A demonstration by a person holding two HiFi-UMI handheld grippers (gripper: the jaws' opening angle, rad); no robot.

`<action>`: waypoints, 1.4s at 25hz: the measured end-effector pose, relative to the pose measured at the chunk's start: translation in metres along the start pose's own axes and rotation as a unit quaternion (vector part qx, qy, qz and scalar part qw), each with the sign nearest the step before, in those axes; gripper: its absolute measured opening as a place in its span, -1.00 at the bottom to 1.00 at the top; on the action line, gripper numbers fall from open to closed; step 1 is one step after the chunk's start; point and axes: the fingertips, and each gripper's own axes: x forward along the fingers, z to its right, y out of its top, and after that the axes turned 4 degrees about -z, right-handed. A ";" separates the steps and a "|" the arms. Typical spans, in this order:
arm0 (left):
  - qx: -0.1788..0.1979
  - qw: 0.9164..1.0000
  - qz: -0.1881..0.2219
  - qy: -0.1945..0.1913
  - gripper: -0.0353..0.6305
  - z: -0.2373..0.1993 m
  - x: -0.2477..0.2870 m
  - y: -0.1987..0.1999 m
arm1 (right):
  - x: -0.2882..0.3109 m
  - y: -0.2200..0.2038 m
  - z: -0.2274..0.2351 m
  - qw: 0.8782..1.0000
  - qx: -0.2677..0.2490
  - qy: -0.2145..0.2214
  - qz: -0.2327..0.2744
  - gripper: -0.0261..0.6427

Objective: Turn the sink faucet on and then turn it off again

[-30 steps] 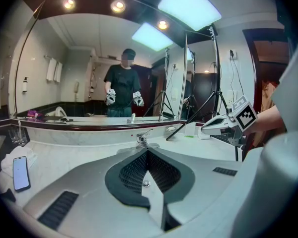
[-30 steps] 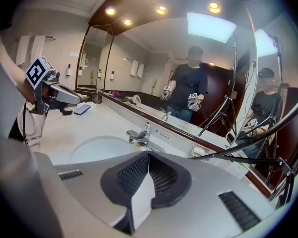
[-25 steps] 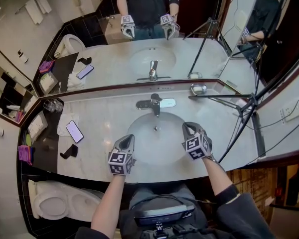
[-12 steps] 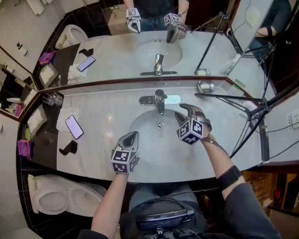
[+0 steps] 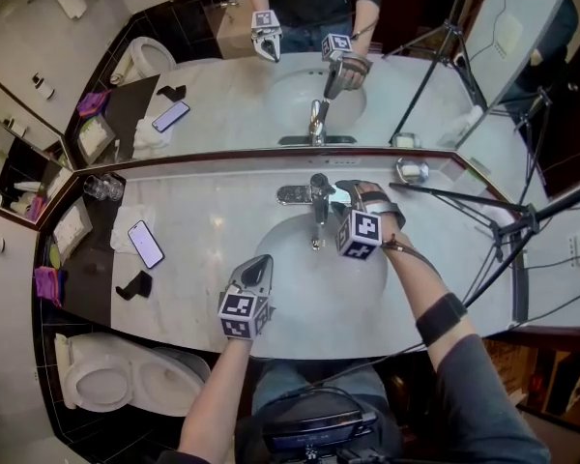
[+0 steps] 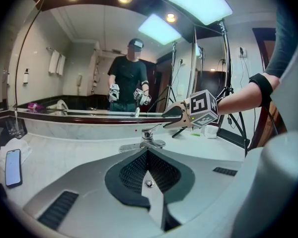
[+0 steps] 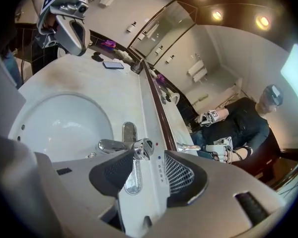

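The chrome faucet (image 5: pixel 317 199) is standing at the back of the oval basin (image 5: pixel 288 271), hard against the foot of the mirror (image 5: pixel 222 95), midway along the marble counter (image 5: pixel 198 216). Its spout is reaching from the mirror side out over the basin, and that is its long axis. Its lever head (image 7: pixel 141 148) is sitting on top, at the mirror end. No stream is showing under the spout in any view, so the water is looking off. That is fitting both a faucet waiting to be opened and one already shut again.

The right gripper (image 5: pixel 340 193) is hovering just beside the faucet, on its right, and is pointing across the spout rather than along it. Its jaws have just been opening and are standing wide apart. In the right gripper view the lever head is lying at the mouth of the gap, with one jaw toward the basin and the other toward the mirror, and neither pad is pressing on the metal. The lever is therefore lying straight ahead of this gripper, and any grip on it is depending on keeping that line.

The left gripper (image 5: pixel 258 264) is hanging over the basin's near side, well apart from the faucet. It is aiming toward the faucet with its jaws together on nothing. The right hand is plainly the nearer.
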 end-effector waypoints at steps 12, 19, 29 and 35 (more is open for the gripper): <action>-0.014 1.000 -0.012 0.011 -0.93 -0.022 0.007 -0.011 | 0.045 -0.005 -0.021 0.997 -0.069 0.040 -0.024 -0.43; -0.016 1.000 -0.022 0.005 -0.93 -0.018 0.014 -0.018 | 0.044 -0.006 -0.027 0.992 -0.118 0.024 -0.029 -0.48; -0.017 1.000 -0.026 0.003 -0.93 -0.016 0.021 -0.017 | 0.047 -0.014 -0.030 0.991 -0.127 0.016 -0.036 -0.51; -0.018 1.000 -0.025 0.002 -0.93 -0.017 0.023 -0.017 | 0.037 -0.010 -0.031 0.993 -0.117 0.006 -0.027 -0.51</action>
